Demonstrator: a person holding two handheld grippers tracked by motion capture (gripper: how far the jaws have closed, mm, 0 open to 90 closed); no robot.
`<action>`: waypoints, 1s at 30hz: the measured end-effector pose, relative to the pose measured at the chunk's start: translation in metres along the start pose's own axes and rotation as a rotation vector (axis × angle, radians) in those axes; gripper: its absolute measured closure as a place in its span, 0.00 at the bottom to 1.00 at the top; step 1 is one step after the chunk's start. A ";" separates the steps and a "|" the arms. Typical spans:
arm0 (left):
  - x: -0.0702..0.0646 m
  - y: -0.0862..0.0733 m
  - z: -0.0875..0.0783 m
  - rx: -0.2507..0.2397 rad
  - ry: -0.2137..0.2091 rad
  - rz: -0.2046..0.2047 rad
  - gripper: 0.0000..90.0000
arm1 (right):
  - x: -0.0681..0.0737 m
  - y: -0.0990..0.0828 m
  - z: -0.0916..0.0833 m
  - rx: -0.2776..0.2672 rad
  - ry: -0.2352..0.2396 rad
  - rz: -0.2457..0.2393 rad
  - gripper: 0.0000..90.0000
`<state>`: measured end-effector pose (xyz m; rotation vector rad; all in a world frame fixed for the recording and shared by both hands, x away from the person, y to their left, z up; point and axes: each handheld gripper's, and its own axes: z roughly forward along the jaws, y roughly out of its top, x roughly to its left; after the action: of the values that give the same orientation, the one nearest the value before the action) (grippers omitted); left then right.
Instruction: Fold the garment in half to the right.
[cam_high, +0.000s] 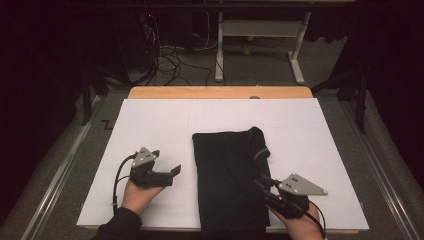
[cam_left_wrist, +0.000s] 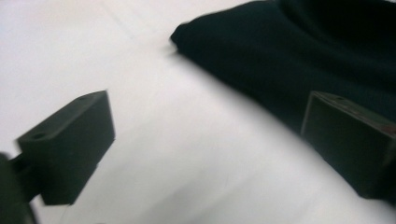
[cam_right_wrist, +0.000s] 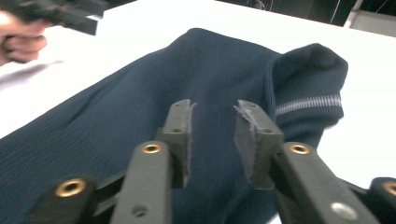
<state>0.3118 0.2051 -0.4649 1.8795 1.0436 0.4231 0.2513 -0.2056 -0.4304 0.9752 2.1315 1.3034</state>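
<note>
While the folded dark sweater (cam_high: 231, 175) lies mid-surface (cam_high: 150, 120) with bare white room either side, the left tongs (cam_high: 175, 171) rest beside its left edge, spread wide and empty; the right tongs (cam_high: 261, 181) hover over its right edge, slightly apart.

The garment (cam_high: 227, 175) is a dark, matt knitted cloth with fine ribbing, and a paler woven stripe runs round its cuff (cam_right_wrist: 308, 101). It lies on a smooth, matt white sheet (cam_high: 150, 125) that looks like paper or board. Beyond the sheet the counter (cam_high: 220, 92) shows pale, smooth wood. The right hand-held gripper (cam_right_wrist: 212, 126) has matt black plastic jaws with frayed pads and brass-coloured metal rivets. Its top plate (cam_high: 301, 185) is dull grey.
</note>
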 end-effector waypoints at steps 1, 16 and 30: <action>0.002 -0.004 -0.004 0.003 0.008 -0.003 0.00 | -0.001 0.005 0.008 0.012 -0.002 -0.005 0.85; 0.008 -0.019 -0.022 -0.050 -0.011 -0.032 0.00 | -0.059 0.008 0.075 0.213 -0.225 0.088 1.00; 0.012 -0.021 -0.019 -0.033 -0.017 -0.021 0.00 | -0.093 -0.040 0.014 0.122 -0.232 0.165 0.86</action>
<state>0.2961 0.2295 -0.4747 1.8384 1.0380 0.4087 0.3077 -0.2807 -0.4705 1.3088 2.0052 1.0824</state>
